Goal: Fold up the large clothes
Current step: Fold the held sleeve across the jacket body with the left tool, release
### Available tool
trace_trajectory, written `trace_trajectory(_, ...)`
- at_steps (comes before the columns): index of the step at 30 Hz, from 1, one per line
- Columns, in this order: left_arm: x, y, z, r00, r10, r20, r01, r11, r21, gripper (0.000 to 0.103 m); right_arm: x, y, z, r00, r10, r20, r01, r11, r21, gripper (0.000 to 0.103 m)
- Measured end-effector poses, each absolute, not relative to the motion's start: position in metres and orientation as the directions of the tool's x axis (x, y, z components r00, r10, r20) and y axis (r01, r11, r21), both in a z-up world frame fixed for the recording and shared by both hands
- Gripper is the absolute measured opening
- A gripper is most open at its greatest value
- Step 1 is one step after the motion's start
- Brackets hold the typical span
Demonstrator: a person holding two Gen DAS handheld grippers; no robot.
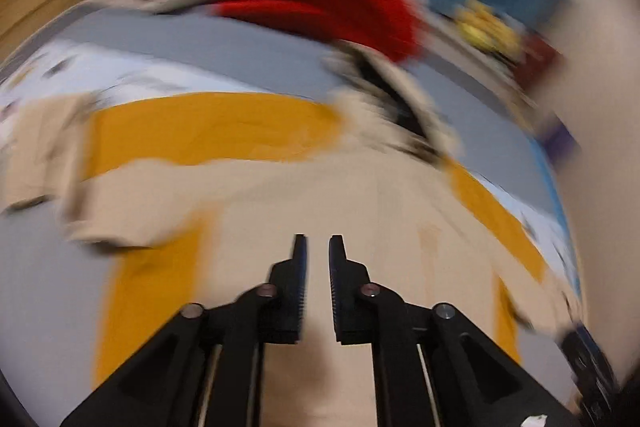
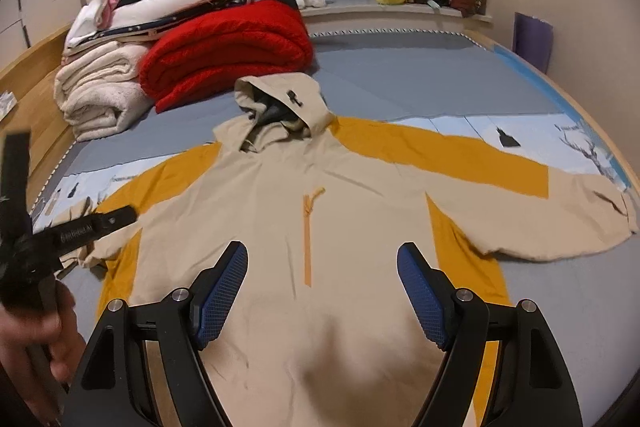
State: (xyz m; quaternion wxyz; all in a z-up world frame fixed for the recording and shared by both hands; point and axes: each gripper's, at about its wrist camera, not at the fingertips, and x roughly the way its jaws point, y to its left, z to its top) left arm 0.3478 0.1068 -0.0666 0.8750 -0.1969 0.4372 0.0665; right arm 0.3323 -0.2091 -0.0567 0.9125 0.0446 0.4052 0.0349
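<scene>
Jacket [image 2: 320,211], beige w/ mustard panels, lies face-up, spread flat on bed [image 2: 400,75], hood toward red blanket [image 2: 228,63], sleeves out. Right gripper [image 2: 322,291] hovers over lower chest, spread wide, nothing btwn pads. Left gripper [image 1: 318,287] nearly pressed together, a narrow gap showing, empty; view blurred. Next, I'd say: pinch sleeve cuff + shoulder seam, fold sleeve inward across chest, keep fabric taut, no wrinkles.

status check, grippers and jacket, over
left gripper fingers nearly closed, empty. right gripper open, empty. jacket spread flat, unfolded. red blanket beside hood.
</scene>
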Motion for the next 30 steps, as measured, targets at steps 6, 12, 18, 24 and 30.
trace_trajectory(6, 0.315, 0.234, -0.076, 0.552, 0.196, -0.81, -0.529, 0.834, -0.158, 0.057, 0.337, -0.196, -0.038, 0.709, 0.15, -0.689, -0.066, 0.987, 0.148, 0.071)
trace_trajectory(12, 0.286, 0.355, -0.146, 0.59, 0.029, -0.807, -0.704, 0.509, -0.496, 0.053, 0.348, -0.178, -0.048, 0.714, 0.143, -0.685, -0.088, 0.989, 0.115, 0.034)
trace_trajectory(18, 0.269, 0.398, -0.193, 0.648, -0.064, -0.759, -0.738, 0.196, -0.646, 0.053, 0.361, -0.172, -0.07, 0.68, 0.205, -0.704, -0.135, 0.979, 0.154, 0.032)
trace_trajectory(24, 0.279, 0.404, -0.214, 0.687, -0.044, -0.725, -0.715, 0.131, -0.686, 0.052, 0.375, -0.166, -0.08, 0.658, 0.232, -0.716, -0.152, 0.973, 0.176, 0.039)
trace_trajectory(30, 0.283, 0.424, -0.227, 0.663, 0.026, -0.748, -0.74, 0.173, -0.65, 0.002, 0.382, -0.156, -0.096, 0.619, 0.233, -0.75, -0.169, 0.972, 0.163, 0.039)
